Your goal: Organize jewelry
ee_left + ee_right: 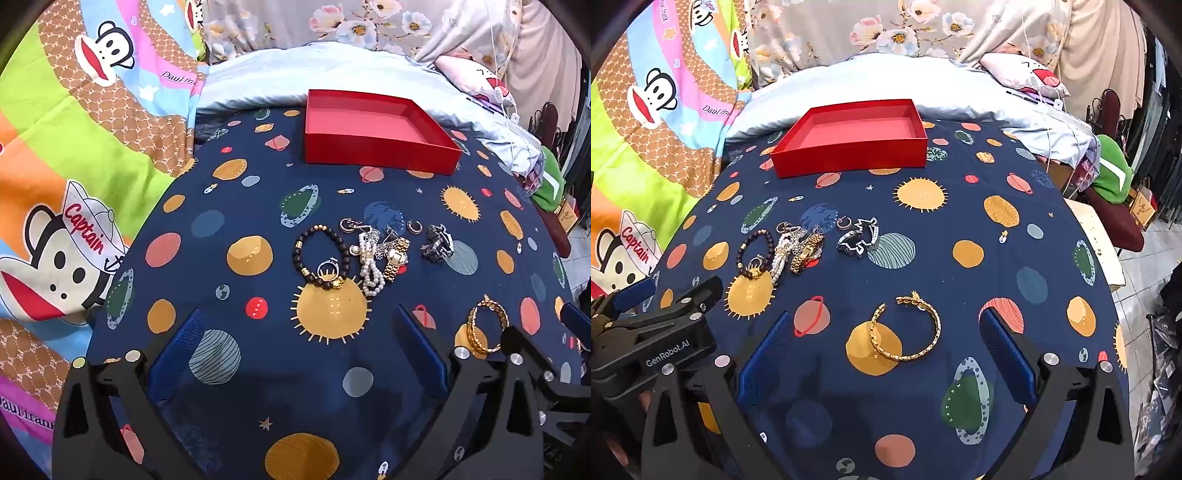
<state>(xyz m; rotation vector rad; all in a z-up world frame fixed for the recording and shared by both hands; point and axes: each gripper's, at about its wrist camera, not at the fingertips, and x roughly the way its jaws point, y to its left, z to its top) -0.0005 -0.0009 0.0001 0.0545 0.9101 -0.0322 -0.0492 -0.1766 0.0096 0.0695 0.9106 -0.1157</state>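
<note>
The bed (960, 258) holds it all. My red box (849, 136) sits empty at the far edge. The pile (798, 243) of jewelry lies in the middle, nearer my left claw (295, 354), which is spread wide and holds nothing. My right claw (886, 354) is spread too — the gold bangle (905, 328) lies flat just ahead, between its fingers, its gap turned away from me. I think right goes first.

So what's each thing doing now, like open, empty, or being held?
Red box: open, empty.
Gold bangle: alone on the bedspread, not held.
Black bead bracelet: lying flat, a ring on it.
Gold watch: in the jewelry pile.
Left tongs: open, empty.
Right tongs: open, empty.
</note>
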